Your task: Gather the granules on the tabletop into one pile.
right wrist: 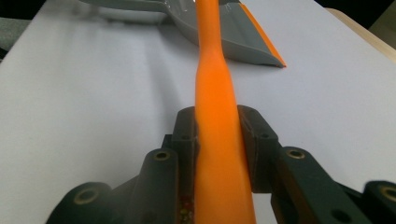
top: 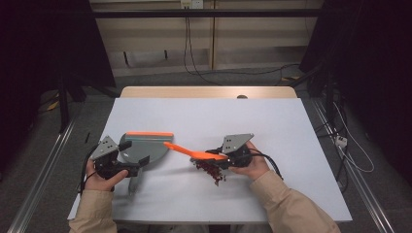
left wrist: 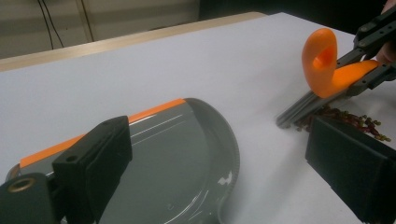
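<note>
A grey dustpan (top: 145, 148) with an orange lip lies left of the table's middle. My left gripper (top: 133, 165) stands at its rear edge, by the handle. In the left gripper view the jaws stand wide apart over the dustpan (left wrist: 177, 154), and the right jaw is clear of it. My right gripper (top: 216, 158) is shut on the orange handle of a brush (top: 194, 154). The right gripper view shows both pads (right wrist: 187, 130) pressing the brush handle (right wrist: 215, 70), which points at the dustpan (right wrist: 243, 44). The grey bristles rest by a pile of small red bits (top: 212, 171).
The white tabletop (top: 204, 116) stretches away beyond the dustpan and brush. A wooden strip (top: 209, 92) runs along its far edge. Cables (top: 350, 145) lie on the floor at the right, and a metal rail (top: 43, 165) runs along the left.
</note>
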Motion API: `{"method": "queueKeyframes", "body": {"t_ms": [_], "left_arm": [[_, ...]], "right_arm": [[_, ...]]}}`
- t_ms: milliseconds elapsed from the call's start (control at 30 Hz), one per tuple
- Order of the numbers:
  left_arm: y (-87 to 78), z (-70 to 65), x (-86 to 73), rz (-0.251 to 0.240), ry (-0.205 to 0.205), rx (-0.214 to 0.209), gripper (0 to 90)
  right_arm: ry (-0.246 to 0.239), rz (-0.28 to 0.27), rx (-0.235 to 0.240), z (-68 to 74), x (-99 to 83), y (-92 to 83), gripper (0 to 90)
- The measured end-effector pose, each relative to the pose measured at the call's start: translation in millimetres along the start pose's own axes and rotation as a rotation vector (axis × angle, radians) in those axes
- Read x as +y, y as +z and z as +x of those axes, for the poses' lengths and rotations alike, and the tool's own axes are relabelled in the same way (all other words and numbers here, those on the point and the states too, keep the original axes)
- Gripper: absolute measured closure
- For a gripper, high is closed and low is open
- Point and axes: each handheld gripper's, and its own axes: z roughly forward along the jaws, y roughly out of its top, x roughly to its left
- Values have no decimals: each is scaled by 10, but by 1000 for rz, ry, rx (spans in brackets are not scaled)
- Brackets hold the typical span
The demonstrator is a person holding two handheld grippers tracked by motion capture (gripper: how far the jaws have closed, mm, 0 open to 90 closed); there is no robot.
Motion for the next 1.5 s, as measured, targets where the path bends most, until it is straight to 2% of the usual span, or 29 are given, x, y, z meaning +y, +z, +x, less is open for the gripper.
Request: {"method": "queueKeyframes", "body": {"t_ms": [500, 1100, 1233, 1400, 1433, 1500], "left_arm": [[-11, -16, 5, 0, 4, -3, 73], [-14, -25, 11, 3, 11, -4, 72], [-10, -27, 10, 5, 11, -3, 72], [-12, -26, 10, 3, 8, -3, 72], [-11, -23, 9, 3, 8, -2, 72], [-9, -22, 8, 5, 7, -3, 71]], "right_arm": [[16, -21, -21, 188, -21, -41, 710], [15, -38, -22, 278, -9, -45, 711], [12, -44, -45, 290, -2, -40, 713], [60, -73, -67, 237, -12, -54, 714], [68, -79, -84, 228, -8, -58, 714], [103, -111, -93, 207, 5, -82, 714]]}}
